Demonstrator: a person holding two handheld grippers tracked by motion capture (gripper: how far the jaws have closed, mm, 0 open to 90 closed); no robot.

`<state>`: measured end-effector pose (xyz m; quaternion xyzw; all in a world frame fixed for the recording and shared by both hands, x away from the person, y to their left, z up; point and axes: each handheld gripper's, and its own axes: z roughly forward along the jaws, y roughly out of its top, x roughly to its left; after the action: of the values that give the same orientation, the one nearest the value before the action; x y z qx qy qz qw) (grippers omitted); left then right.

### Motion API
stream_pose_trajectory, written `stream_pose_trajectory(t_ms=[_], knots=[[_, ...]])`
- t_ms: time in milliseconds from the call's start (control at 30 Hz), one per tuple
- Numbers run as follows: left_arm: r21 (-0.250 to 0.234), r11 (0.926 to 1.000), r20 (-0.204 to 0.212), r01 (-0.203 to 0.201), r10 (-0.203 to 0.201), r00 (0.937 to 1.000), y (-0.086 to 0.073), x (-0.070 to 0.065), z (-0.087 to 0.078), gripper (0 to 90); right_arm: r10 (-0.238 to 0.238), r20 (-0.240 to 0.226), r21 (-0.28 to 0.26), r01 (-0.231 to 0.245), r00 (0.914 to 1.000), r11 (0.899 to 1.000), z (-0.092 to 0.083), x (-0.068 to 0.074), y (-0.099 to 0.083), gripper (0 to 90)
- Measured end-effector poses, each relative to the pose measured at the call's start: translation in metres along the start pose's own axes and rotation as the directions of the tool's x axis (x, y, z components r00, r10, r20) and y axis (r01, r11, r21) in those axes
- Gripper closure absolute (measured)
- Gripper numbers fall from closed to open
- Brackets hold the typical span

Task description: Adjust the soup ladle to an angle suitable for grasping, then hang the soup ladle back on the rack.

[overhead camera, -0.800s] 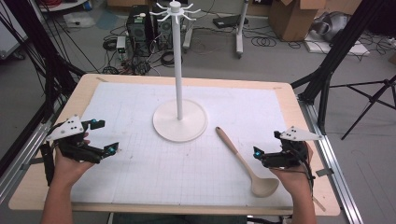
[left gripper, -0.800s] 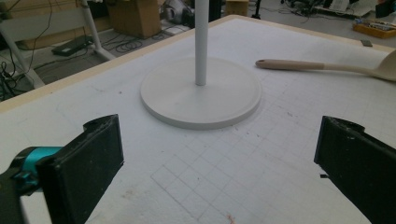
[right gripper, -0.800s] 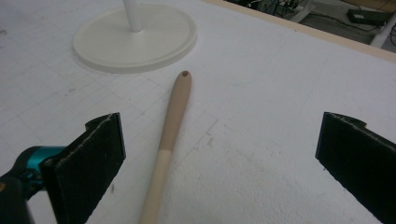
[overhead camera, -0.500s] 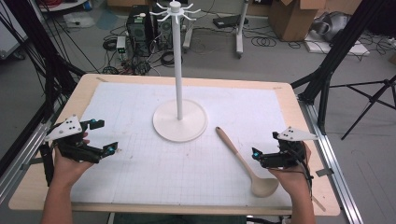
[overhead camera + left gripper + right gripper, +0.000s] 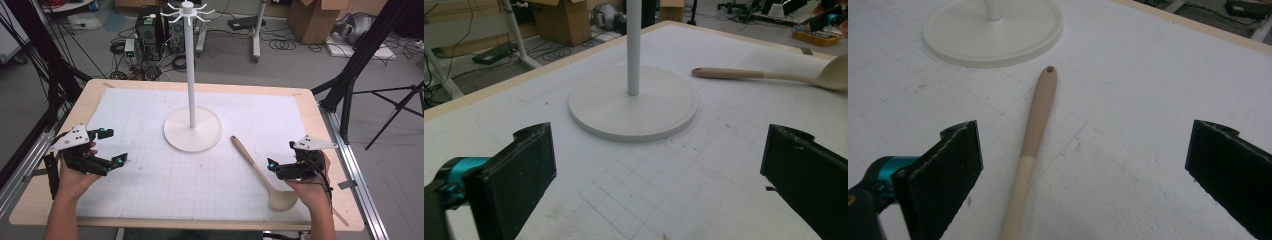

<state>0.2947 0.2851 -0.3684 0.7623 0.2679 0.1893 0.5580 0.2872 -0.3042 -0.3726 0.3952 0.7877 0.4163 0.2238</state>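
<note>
A wooden spoon [image 5: 254,166] lies on the white grid mat, its handle toward the stand and its bowl near the front edge. My right gripper [image 5: 281,155] hovers just right of the spoon and is open. In the right gripper view, the spoon handle [image 5: 1040,107] runs up between the wide-apart jaws of the gripper [image 5: 1085,132], touching neither. My left gripper [image 5: 112,146] is open at the mat's left side with nothing between its jaws. In the left gripper view, the gripper [image 5: 659,140] faces the stand base [image 5: 634,107] and the spoon [image 5: 764,76] beyond it.
A white hook stand [image 5: 189,65] rises from a round base [image 5: 192,131] at the middle of the mat [image 5: 150,115]. The wooden table edge [image 5: 330,150] runs to the right. Boxes, cables and tripod legs stand on the floor beyond the table.
</note>
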Motion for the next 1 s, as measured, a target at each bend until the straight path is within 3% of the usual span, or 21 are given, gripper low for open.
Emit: stream_pose_trajectory(t_ms=[567, 1000], knots=[[-0.002, 1.0000, 0.002, -0.003, 0.003, 1.0000, 0.0010, -0.0004, -0.0017, 1.7, -0.005, -0.007, 0.036, 0.006, 1.0000, 0.999, 0.0045, 0.0012, 0.0000, 0.7], [-0.003, 1.0000, -0.007, 0.000, 0.000, 1.0000, -0.0006, 0.0033, -0.0061, 1.7, -0.007, -0.010, 0.032, 0.008, 0.9999, 0.999, 0.0010, 0.0039, 0.0034, 0.7]])
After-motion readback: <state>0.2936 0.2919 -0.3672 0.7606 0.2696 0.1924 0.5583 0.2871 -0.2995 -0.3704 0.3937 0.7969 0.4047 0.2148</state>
